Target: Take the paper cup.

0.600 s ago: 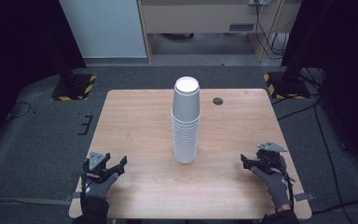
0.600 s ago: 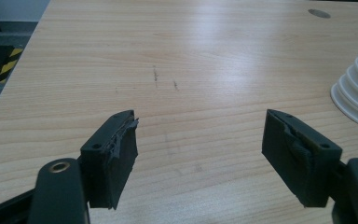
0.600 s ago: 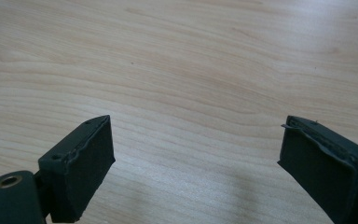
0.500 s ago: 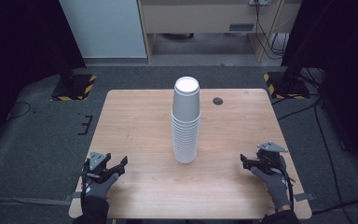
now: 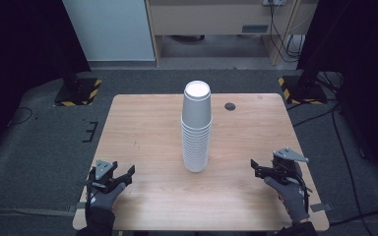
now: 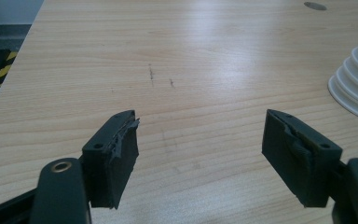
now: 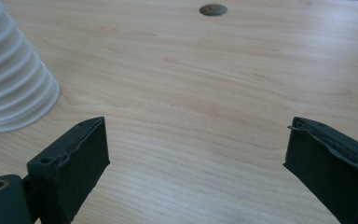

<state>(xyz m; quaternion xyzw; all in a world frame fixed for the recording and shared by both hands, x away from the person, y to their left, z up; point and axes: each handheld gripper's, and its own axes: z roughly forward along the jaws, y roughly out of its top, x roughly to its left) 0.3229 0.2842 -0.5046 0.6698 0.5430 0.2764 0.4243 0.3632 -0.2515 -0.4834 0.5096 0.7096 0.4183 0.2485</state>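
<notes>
- Left gripper (image 5: 120,178) rests at the near left corner of the table (image 5: 142,123), jaws spread wide with nothing between them; the left gripper view looks along them over bare wood, with the rim of the cup stack (image 6: 356,79) off at the right edge.
- Cup stack (image 5: 196,128) stands upright in the middle of the table, a tall column of white cups nested mouth-down, well apart from both grippers.
- Right gripper (image 5: 260,169) sits at the near right corner, jaws likewise apart and empty (the stack's lower rims (image 7: 14,88) show at the left of its own view).
- Judging from this layout, the step in hand is a first reach for the stack. To do it well, one gripper should steady the lower cups while the other takes the top cup just under its rim, squeezing lightly so the thin wall does not buckle.
- Lifting straight up should keep the column from tipping.
</notes>
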